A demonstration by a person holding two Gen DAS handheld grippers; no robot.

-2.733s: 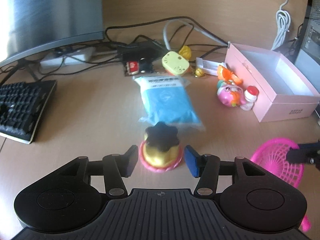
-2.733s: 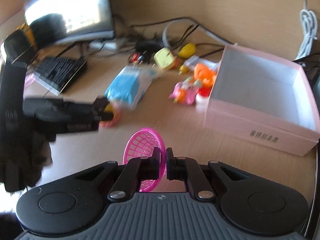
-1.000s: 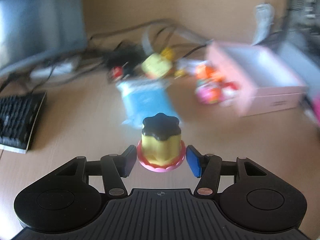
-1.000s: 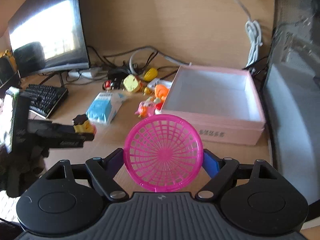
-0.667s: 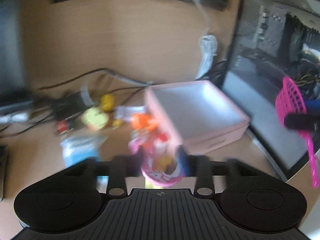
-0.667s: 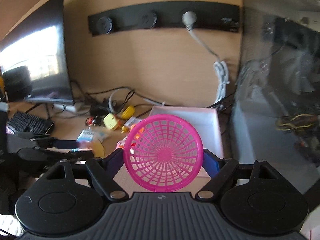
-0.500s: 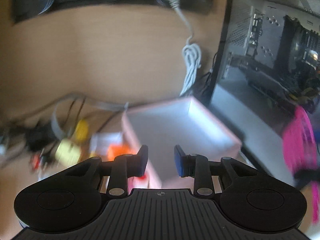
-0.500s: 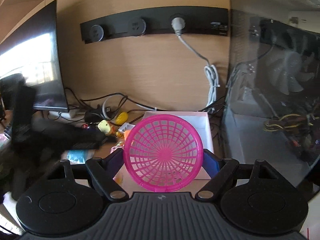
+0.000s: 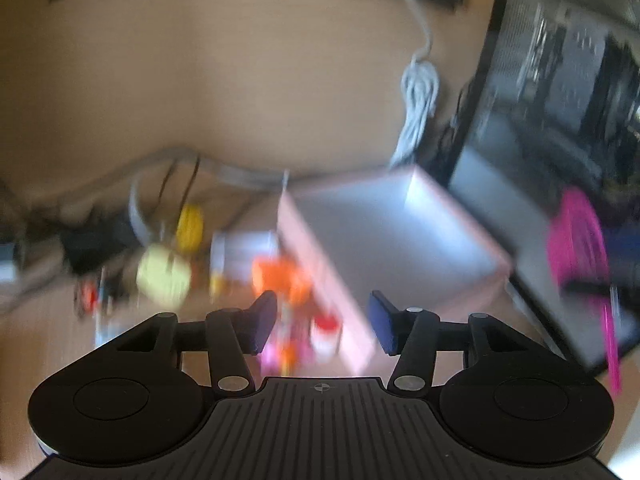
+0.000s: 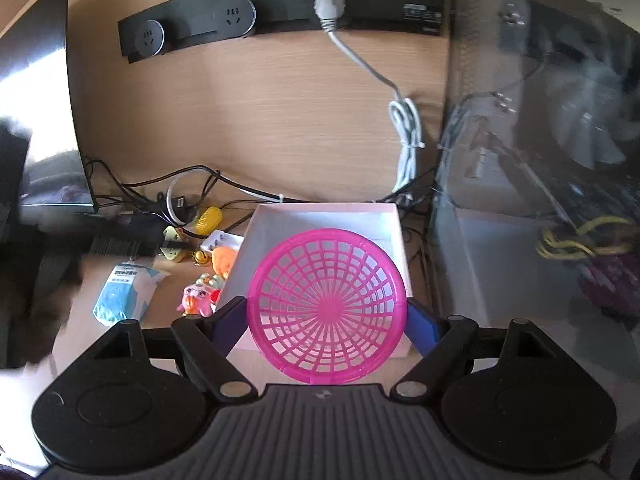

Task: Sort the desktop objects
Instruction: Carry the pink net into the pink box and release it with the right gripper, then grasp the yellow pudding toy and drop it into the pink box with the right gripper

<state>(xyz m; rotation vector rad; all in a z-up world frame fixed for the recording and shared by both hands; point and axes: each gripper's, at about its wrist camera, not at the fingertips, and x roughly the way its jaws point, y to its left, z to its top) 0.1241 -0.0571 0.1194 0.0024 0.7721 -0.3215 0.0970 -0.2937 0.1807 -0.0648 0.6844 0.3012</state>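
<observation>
**Pink basket clamped, left jaws spreading over the box**

Magenta plastic basket (image 10: 326, 306) sits gripped between the blue pads of the right gripper (image 10: 326, 316), jaws wide on its rim, mesh facing the camera. Just beyond it, the open pink box (image 10: 320, 216) on the desk. Ahead-left: pig toy (image 10: 198, 300), blue packet (image 10: 126, 294), yellow clip (image 10: 208, 220). Left gripper (image 9: 322, 322) opening, nothing between its pads; view blurred. Ahead of it the orange toy (image 9: 280, 276), then the box to its right.
</observation>
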